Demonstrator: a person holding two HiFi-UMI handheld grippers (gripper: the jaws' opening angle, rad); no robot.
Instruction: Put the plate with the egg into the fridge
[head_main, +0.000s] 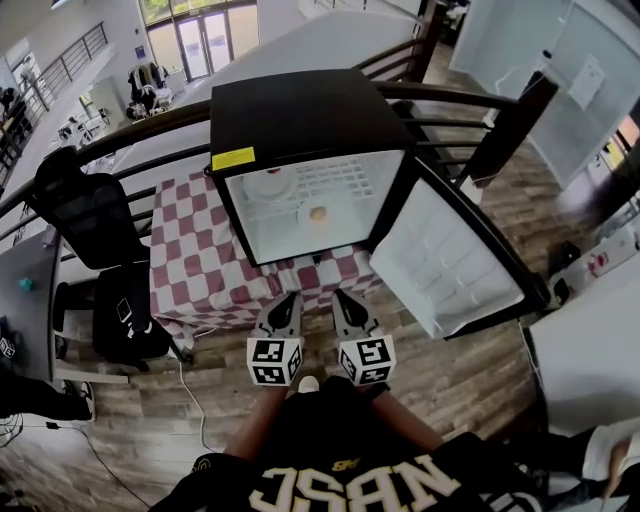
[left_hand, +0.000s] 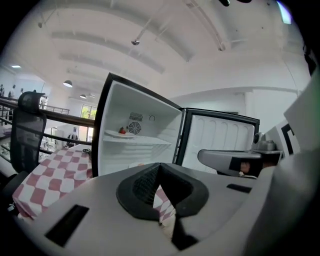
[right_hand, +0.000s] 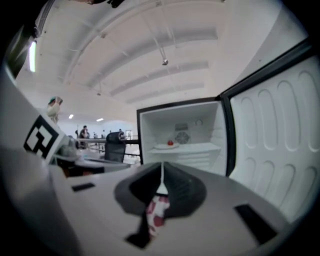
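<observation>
The small black fridge (head_main: 300, 120) stands on a red-and-white checked table with its door (head_main: 445, 262) swung open to the right. On the fridge's lower level a white plate with the egg (head_main: 318, 213) sits inside. A second plate carrying a small red item (head_main: 274, 184) rests on the upper shelf; that plate (left_hand: 121, 132) shows in the left gripper view, and the same plate (right_hand: 167, 145) in the right gripper view. My left gripper (head_main: 293, 298) and right gripper (head_main: 341, 297) hang side by side in front of the fridge, clear of it. Both are shut with nothing between their jaws.
A black office chair (head_main: 85, 215) and a desk stand at the left of the table. A dark railing (head_main: 440, 95) runs behind the fridge. The open door juts out to the right over the wooden floor (head_main: 470, 385). A cable lies on the floor at the lower left.
</observation>
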